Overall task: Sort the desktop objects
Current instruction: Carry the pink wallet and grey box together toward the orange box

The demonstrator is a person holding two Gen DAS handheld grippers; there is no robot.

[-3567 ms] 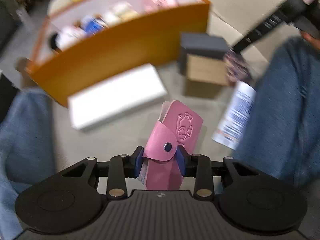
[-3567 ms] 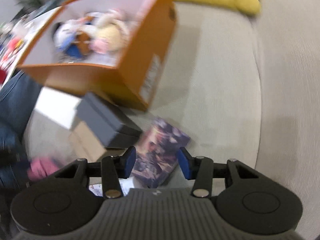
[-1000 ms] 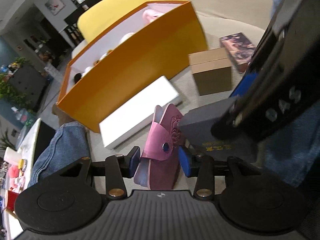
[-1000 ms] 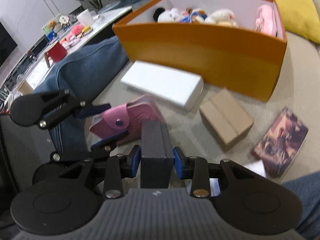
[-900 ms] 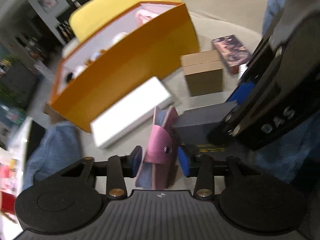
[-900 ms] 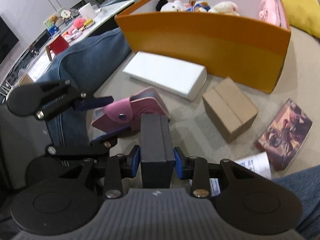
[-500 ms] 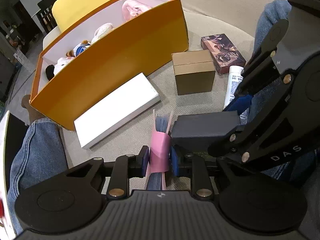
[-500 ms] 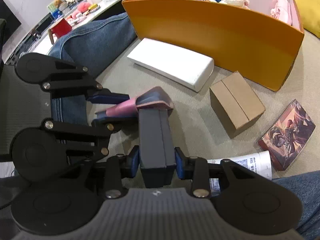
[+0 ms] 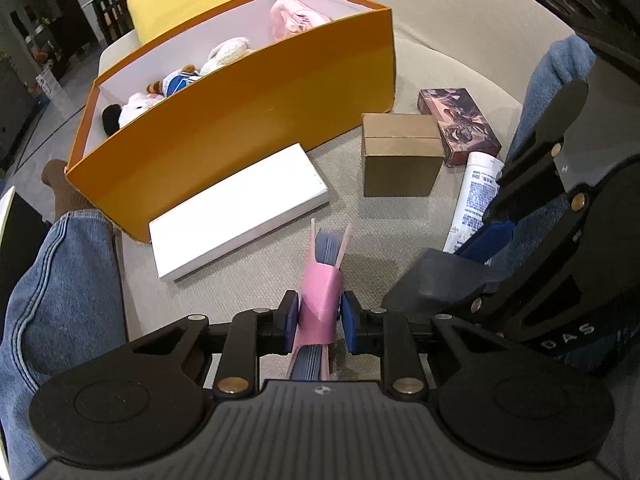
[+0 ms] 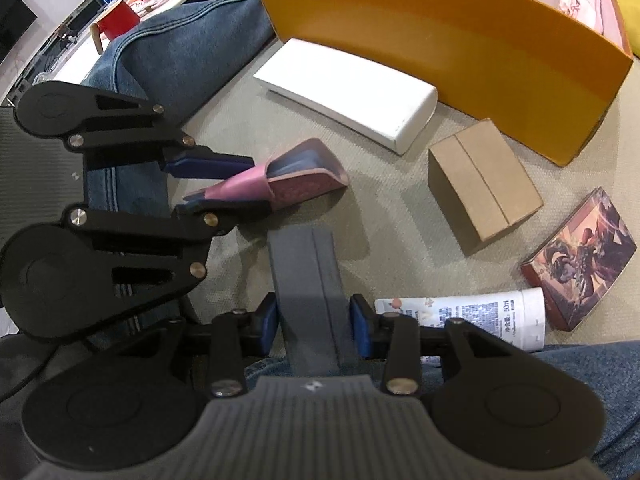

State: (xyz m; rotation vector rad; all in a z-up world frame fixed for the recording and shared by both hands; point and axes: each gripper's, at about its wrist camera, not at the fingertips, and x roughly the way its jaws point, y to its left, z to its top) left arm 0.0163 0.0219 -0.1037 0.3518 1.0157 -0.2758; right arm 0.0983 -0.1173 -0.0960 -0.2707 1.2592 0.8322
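1. Pink card holder [image 9: 321, 300] sits edge-up between the pads of my left hand-held gripper [image 9: 319, 317]. Its jaws have just been closing and now pinch it, where a second ago it lay loose and flatter between wider jaws.
2. Dark grey box [image 10: 308, 296] is in my right hand-held gripper [image 10: 313, 323], jutting forward from it. These jaws have just been opening; a thin gap seems to show at each pad, so I judge the grip released or nearly so, and the box looks to be resting on the beige cushion [image 10: 384, 216].
3. Seen from the right wrist, the holder is ahead-left of the grey box, almost touching it.
4. Meaning: grey box looks set down, pink holder now secured for a lift.
5. Orange box [image 9: 240, 92] with plush toys lies ahead of the left gripper, beyond the white flat box [image 9: 240, 212]. Likely drop target, a guess.
6. Not yet sorted, ahead-right: brown carton [image 9: 402, 156], printed box [image 9: 460, 124], white tube [image 9: 476, 196].
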